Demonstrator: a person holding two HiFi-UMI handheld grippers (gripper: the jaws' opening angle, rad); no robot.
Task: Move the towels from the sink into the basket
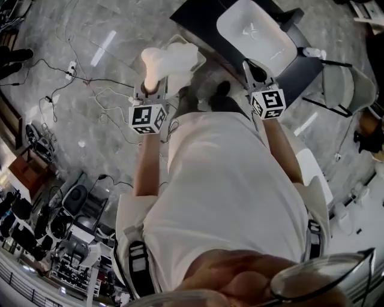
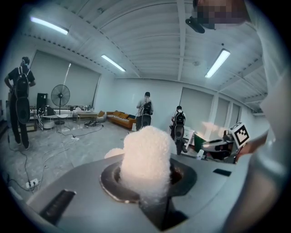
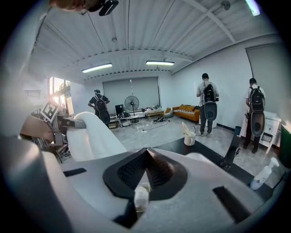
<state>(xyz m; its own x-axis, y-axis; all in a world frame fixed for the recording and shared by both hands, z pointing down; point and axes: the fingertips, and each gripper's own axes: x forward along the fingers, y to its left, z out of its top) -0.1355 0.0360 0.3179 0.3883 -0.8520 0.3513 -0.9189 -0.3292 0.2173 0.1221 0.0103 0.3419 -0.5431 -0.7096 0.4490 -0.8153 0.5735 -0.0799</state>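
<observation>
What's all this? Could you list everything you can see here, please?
towel: one, white, clamped in the left gripper
sink: one, white, on the table
table: one, black, ahead of the person
cup: one, white, on the table
bottle: one, white, right end of the table
fan: one, black, by the far wall
sofa: one, orange, by the far wall
people: three, dark clothes, standing in the room
cables: several, black and white, on the grey floor
left gripper: one, grey, holding the towel
right gripper: one, grey, jaws together
shirt: one, white, on the person
</observation>
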